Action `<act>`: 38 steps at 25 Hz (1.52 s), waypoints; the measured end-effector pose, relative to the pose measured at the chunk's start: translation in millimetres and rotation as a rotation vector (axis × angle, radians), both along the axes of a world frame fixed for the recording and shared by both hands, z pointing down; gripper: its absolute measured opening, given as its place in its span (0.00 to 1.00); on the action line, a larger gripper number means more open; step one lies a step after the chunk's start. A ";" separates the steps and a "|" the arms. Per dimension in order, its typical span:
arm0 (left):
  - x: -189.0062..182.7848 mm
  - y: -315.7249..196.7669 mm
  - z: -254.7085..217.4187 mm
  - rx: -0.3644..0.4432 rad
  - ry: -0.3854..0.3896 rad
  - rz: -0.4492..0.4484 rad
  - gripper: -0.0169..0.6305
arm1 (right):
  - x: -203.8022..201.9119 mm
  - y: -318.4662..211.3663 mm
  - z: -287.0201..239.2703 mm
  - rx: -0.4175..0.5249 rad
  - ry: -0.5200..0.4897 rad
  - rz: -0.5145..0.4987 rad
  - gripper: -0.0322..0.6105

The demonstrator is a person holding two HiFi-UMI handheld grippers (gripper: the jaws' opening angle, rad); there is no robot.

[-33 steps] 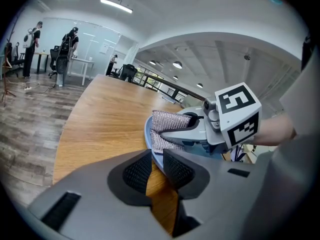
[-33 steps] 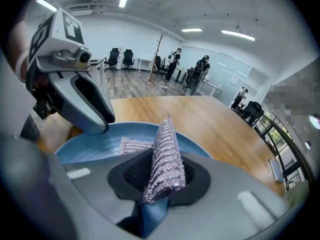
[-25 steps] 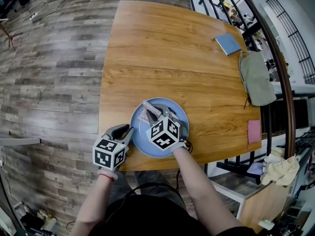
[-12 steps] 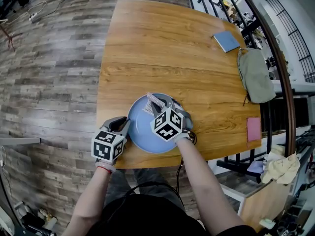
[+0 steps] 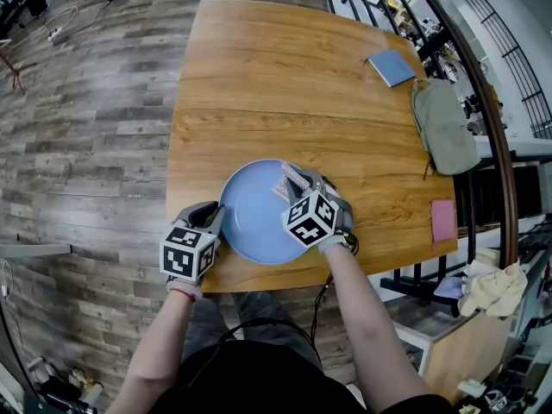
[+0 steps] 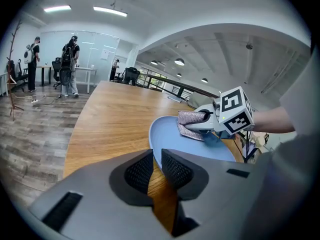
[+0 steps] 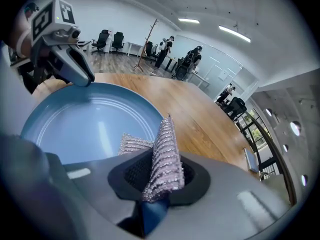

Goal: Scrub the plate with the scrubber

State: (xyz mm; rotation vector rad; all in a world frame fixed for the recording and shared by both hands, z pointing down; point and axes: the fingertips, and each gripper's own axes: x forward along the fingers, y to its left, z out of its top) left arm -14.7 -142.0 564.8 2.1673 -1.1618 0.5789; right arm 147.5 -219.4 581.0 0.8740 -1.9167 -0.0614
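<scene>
at the plate's near-left rim: the left hand-held gripper (image 6: 156,160) is clenched on the edge of the blue plate (image 5: 250,227). the rim runs into the narrow gap between its ribbed pads.
at the plate's far-right side: the right hand-held gripper (image 7: 157,176) is grasping the silvery mesh scrubber (image 7: 164,149). the scrubber stands up out of the jaws, and a fold of it lies on the plate's face just inside the rim.
under the plate: the bench (image 5: 276,84) carries it, close to the bench's near edge. whether the gripped side is lifted a little i cannot tell.
risk, thin pinch: only a small bite of rim sits between the left pads. a hard sideways scrub stroke could twist the plate loose or make it pivot around that one hold.
risk, scrubber hold: the mesh is soft and held by a fold. heavy pressing could drag it out of the jaws, or flatten it until the hard jaw tips scrape the plate instead.
risk, near edge: a stroke pulled toward the person could slide the plate off the bench if the left grip gives.
risk, two grippers: a stroke right across the plate's face would bring the right one against the left.
far right of the plate: a blue notebook (image 5: 390,67) and a green bag (image 5: 444,128) lie well apart and look like no hazard.
</scene>
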 end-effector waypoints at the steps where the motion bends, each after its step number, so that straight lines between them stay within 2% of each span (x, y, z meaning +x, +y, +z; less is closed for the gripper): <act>1: -0.3 -0.1 0.2 0.001 -0.001 -0.002 0.10 | 5.1 2.8 0.2 -0.001 0.005 0.009 0.15; 5: 0.1 0.8 -0.2 0.002 -0.003 -0.007 0.10 | 21.9 20.5 -0.2 -0.017 0.020 0.038 0.15; 10: -0.2 0.5 -0.1 0.004 -0.008 -0.003 0.10 | 25.9 44.1 -0.2 -0.040 0.043 0.026 0.15; 16: 2.3 0.3 0.3 0.003 -0.004 -0.002 0.10 | 21.7 75.3 1.1 -0.120 0.011 0.025 0.14; 30: 2.1 0.4 -0.5 -0.004 0.012 -0.004 0.10 | -55.6 119.6 2.7 -0.226 -0.045 -0.163 0.14; 38: 2.7 0.4 -1.0 -0.006 0.024 -0.007 0.10 | -95.9 103.9 3.2 -0.193 -0.074 -0.231 0.14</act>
